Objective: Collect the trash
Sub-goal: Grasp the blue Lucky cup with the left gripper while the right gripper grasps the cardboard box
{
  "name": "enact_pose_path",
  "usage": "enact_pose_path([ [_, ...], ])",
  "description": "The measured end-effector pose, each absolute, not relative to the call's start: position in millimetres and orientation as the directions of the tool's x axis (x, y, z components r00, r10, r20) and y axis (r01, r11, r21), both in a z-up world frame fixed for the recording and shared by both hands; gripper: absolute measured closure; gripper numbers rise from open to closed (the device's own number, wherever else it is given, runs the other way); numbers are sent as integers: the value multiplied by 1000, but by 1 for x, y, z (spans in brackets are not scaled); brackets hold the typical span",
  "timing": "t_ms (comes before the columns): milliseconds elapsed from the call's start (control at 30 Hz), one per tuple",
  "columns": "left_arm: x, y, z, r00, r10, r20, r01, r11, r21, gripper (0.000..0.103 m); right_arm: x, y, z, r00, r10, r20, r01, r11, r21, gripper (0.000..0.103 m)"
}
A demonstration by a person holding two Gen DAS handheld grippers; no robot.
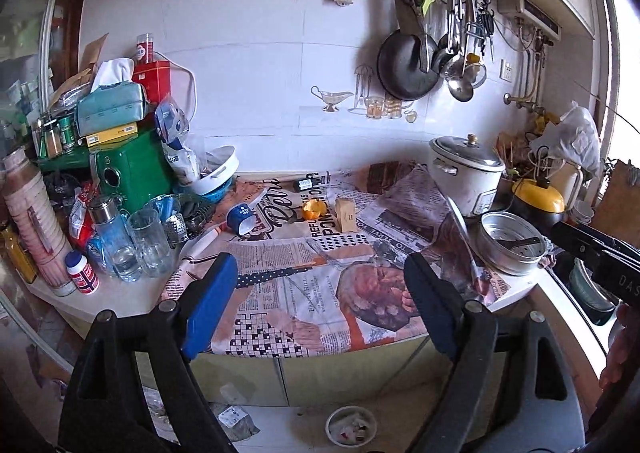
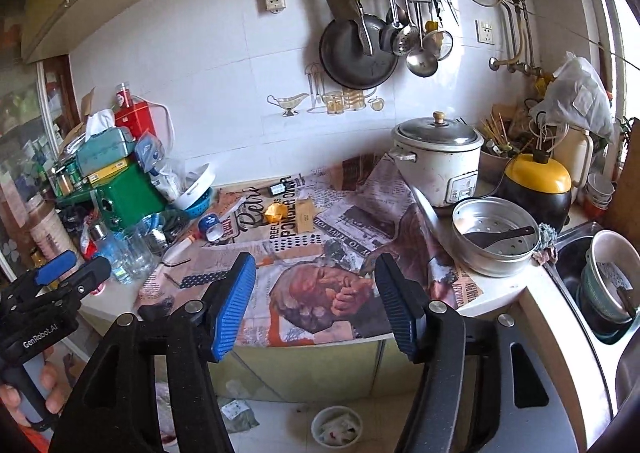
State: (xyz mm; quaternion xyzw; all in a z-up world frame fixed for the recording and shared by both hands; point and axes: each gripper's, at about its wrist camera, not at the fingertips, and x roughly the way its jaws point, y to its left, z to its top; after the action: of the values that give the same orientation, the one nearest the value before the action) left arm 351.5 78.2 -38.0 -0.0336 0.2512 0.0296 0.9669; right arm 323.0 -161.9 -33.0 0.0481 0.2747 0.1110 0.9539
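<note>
On the newspaper-covered counter (image 1: 320,285) lie an orange peel (image 1: 313,208), a small yellow box (image 1: 346,215), a blue-and-white cup on its side (image 1: 241,218) and a small dark bottle (image 1: 306,184). They also show in the right wrist view: peel (image 2: 276,211), box (image 2: 305,215), cup (image 2: 211,225), bottle (image 2: 280,188). A small bin with trash (image 1: 351,426) stands on the floor below the counter, also in the right wrist view (image 2: 337,426). My left gripper (image 1: 320,301) is open and empty, held before the counter's front edge. My right gripper (image 2: 316,301) is open and empty beside it.
Glasses (image 1: 148,241), bottles and a green box (image 1: 132,169) crowd the counter's left. A rice cooker (image 2: 438,161), a metal steamer pot (image 2: 494,239) and a yellow-lidded pot (image 2: 536,189) stand at the right, with a sink (image 2: 600,277) beyond. Pans and utensils hang on the wall (image 2: 360,49).
</note>
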Motion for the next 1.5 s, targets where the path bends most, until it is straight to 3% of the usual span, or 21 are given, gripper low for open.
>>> enact_pose_path([
  [267, 431, 70, -39, 844, 134, -520, -180, 983, -38, 18, 400, -176, -33, 808, 262, -528, -237, 965, 116, 45],
  [400, 467, 68, -45, 822, 166, -544, -239, 969, -65, 18, 435, -175, -35, 794, 278, -540, -285, 956, 72, 37],
  [533, 493, 74, -57, 795, 200, -572, -301, 950, -85, 18, 466, -169, -43, 765, 318, -560, -350, 935, 54, 37],
  [967, 577, 166, -106, 697, 304, -649, -459, 885, -79, 10, 556, -122, -86, 654, 361, -665, -389, 914, 115, 29],
  [1500, 725, 261, -213, 555, 158, -817, -408, 907, -102, 10, 708, -26, -208, 462, 255, -849, -191, 964, 185, 29],
])
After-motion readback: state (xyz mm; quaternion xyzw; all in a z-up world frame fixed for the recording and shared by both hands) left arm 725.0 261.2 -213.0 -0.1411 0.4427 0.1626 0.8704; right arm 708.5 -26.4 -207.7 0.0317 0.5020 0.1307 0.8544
